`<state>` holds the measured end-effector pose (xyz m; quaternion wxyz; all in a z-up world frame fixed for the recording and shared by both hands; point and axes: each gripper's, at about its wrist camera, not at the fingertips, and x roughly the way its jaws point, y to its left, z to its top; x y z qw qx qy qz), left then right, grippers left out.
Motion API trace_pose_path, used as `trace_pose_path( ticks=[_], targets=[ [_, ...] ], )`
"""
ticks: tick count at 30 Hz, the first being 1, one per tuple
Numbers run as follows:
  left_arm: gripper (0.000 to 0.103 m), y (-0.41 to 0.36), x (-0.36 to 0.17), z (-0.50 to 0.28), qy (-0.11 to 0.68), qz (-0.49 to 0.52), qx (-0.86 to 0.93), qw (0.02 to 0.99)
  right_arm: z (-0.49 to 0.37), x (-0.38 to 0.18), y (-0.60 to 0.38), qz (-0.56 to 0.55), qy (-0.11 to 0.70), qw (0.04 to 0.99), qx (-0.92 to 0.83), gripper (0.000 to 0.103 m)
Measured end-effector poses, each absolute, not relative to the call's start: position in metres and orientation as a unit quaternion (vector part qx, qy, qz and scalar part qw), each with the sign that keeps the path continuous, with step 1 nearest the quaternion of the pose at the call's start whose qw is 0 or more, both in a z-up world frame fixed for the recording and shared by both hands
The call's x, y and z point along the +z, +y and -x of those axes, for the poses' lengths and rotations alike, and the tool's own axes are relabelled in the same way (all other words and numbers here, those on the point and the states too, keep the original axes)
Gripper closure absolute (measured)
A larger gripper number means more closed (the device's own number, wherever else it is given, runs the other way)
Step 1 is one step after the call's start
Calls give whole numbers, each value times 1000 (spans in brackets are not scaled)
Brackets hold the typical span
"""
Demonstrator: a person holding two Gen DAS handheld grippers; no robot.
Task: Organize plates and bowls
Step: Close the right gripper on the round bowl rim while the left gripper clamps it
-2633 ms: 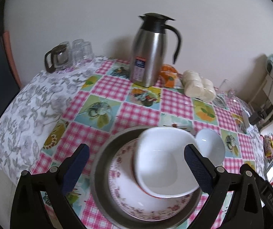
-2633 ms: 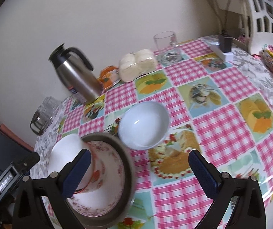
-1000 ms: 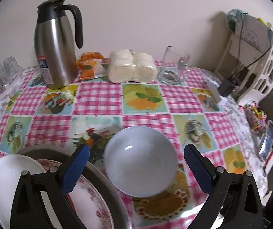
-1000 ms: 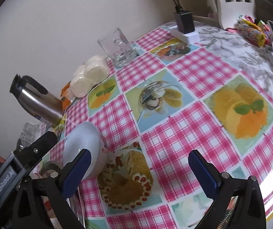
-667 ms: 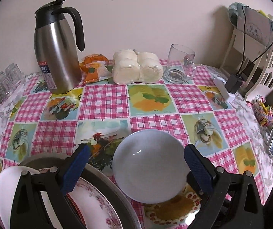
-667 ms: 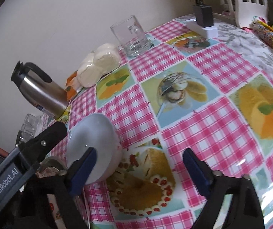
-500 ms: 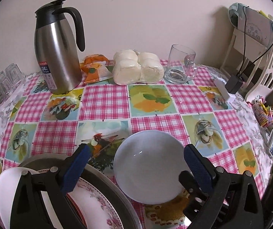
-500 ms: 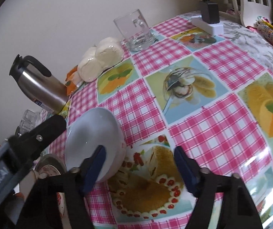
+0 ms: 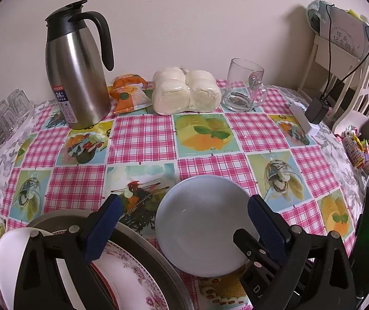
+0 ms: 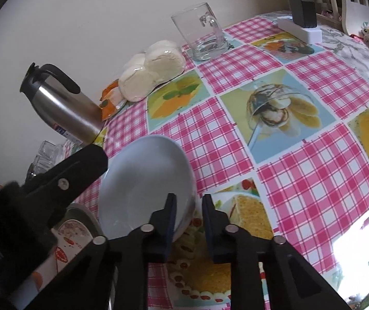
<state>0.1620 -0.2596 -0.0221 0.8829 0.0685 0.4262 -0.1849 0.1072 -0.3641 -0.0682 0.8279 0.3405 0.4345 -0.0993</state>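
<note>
Right gripper (image 10: 189, 208), black with blue pads, pinching the near rim of the small pale-blue ceramic bowl (image 10: 143, 183), jaws just closing, one pad inside and one outside. Bowl sitting on the pink checked picture tablecloth (image 10: 313, 193), just beside the grey metal-rimmed tray (image 9: 143, 240) holding a floral plate (image 9: 132, 279) and a white bowl (image 9: 11, 248). Left gripper (image 9: 184, 222) spread wide, empty, hovering above the pale bowl. Steel jug (image 9: 77, 77) standing near the wall.

A steel thermos jug (image 9: 77, 77), wrapped buns (image 9: 185, 91) and a glass mug (image 9: 245, 89) stand along the wall.
</note>
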Motion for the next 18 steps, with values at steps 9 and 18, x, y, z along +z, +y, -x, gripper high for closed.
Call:
trace_pose_path(
  ticks=[9,18],
  targets=[
    [6,-266,-23,-160,429,-78,-191,880,-101,-66,-374,-344,434,826,-105,91],
    [7,-271,-26,-158,433,-93,-192,876,-90,-65,-394,-355,436,819,-120,93]
  ],
)
